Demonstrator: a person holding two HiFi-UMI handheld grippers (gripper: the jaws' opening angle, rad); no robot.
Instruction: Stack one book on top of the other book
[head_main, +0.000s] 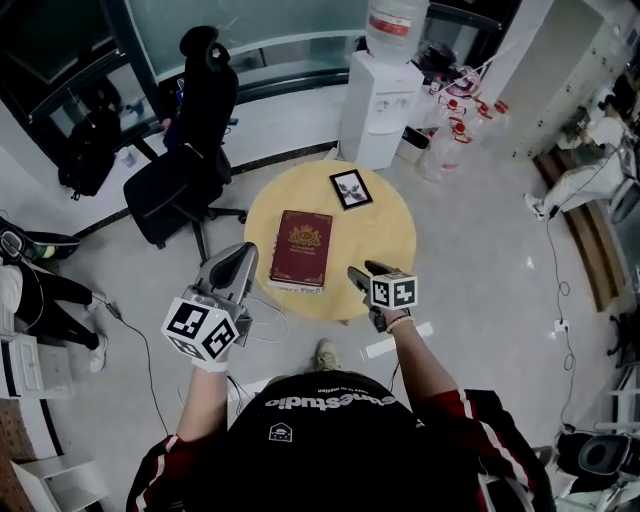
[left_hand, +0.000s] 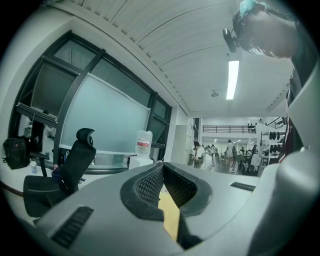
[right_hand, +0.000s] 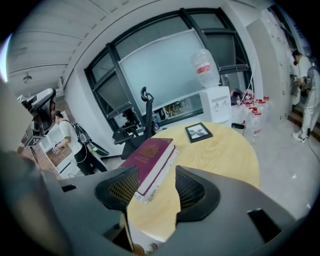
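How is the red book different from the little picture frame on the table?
The red book is much bigger than the frame. The red book is dark red with a gold crest, while the frame is black around a pale picture. The red book lies on a second book, but the frame lies straight on the table. Both are rectangles lying flat.

A black chair (head_main: 185, 170) stands on grey floor (head_main: 480, 260) by dark-framed windows (head_main: 250, 30). A water cooler (head_main: 385, 100) stands near the round table (head_main: 390, 240).
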